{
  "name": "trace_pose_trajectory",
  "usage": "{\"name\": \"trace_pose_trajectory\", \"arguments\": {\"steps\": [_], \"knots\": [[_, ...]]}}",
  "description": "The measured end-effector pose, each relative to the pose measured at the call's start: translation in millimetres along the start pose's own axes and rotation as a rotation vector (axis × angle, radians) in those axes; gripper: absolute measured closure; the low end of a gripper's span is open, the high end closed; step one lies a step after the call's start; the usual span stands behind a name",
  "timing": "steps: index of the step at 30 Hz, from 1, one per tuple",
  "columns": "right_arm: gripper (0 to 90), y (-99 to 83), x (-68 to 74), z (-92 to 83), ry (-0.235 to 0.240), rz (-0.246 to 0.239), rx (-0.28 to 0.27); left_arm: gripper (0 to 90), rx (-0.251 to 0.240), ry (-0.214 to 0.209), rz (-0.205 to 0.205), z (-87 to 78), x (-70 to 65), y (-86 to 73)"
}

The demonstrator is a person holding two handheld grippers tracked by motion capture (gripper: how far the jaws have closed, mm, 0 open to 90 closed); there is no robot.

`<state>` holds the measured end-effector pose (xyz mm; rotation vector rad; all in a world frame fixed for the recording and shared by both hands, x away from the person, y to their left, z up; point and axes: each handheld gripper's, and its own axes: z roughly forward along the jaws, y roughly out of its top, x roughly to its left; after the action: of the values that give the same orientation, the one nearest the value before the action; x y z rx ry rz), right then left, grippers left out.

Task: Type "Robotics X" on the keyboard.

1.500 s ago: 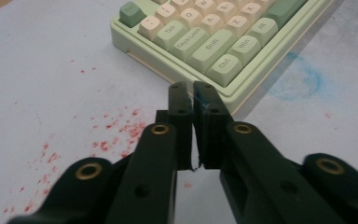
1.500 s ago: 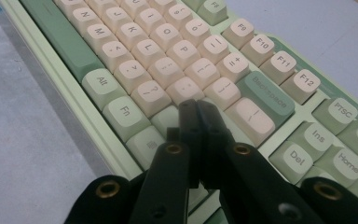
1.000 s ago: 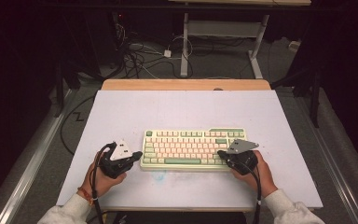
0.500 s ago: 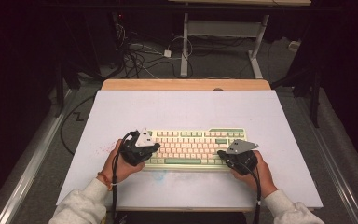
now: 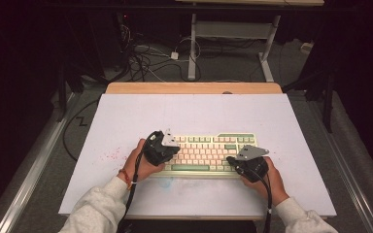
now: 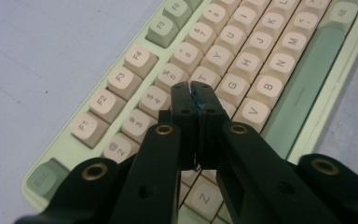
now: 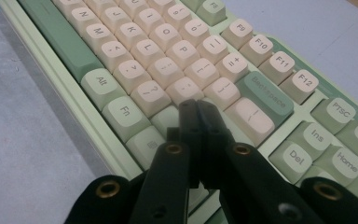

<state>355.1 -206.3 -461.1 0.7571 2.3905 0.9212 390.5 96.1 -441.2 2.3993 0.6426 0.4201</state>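
**Both grippers poised over the keyboard, fingers pressed together**

At the left of the high view, the left hand [image 5: 143,162] is seen coming in from the bottom edge in a pale grey sleeve [image 5: 97,211], with a red band at the wrist. The left gripper [image 5: 167,146] is held by it over the left end of the keyboard [image 5: 209,154]. In the left gripper view, the fingers [image 6: 185,100] are brought fully together, with nothing between them, and their tips are placed above the letter rows, near the R and T keys. Whether a key is touched cannot be told.

The keyboard, pale green with cream keys and a darker green space bar [image 5: 190,167], is laid flat on the white worktop [image 5: 194,114], near its front edge and roughly midway across. Faint reddish specks [image 5: 110,155] are scattered on the worktop left of it.

At the right, the right gripper [image 5: 230,159] is held by the right hand [image 5: 267,177] over the keyboard's lower right part. In the right gripper view, its fingers [image 7: 189,116] are likewise closed on each other, empty, and are set over the keys just in front of the Backspace key [image 7: 265,95].
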Motion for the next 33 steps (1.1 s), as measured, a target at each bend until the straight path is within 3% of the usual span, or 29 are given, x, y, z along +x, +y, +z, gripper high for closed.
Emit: {"name": "trace_pose_trajectory", "arguments": {"steps": [14, 15, 17, 21, 23, 25, 33], "knots": [[90.0, -0.2, -0.4, 0.1, 0.003, 0.001, -0.002, 86.0, 0.035, 0.007, 0.008, 16.7, 1.2, 7.5], [90.0, -0.1, -0.3, 0.1, 0.003, 0.002, -0.002, 87.0, 0.049, -0.004, 0.014, 18.8, 1.1, 7.4], [90.0, 0.0, -0.4, 0.0, 0.003, 0.001, 0.001, 85.6, 0.051, 0.012, 0.032, 18.1, -1.5, 9.3], [90.0, 1.3, 0.6, -1.0, -0.004, -0.006, 0.003, 83.5, 0.005, 0.017, 0.042, 7.0, -1.4, 9.6], [90.0, 1.4, 0.5, -3.1, -0.003, -0.004, -0.007, 82.7, -0.057, 0.036, 0.039, -8.8, -0.1, 7.0], [90.0, 2.3, -0.1, -6.9, -0.004, -0.002, -0.021, 80.1, -0.086, 0.052, 0.040, -18.0, 0.3, 3.7], [90.0, 6.1, -0.6, -18.0, -0.002, 0.002, -0.054, 57.1, -0.155, 0.135, 0.072, -40.7, 0.3, -20.2]]}}
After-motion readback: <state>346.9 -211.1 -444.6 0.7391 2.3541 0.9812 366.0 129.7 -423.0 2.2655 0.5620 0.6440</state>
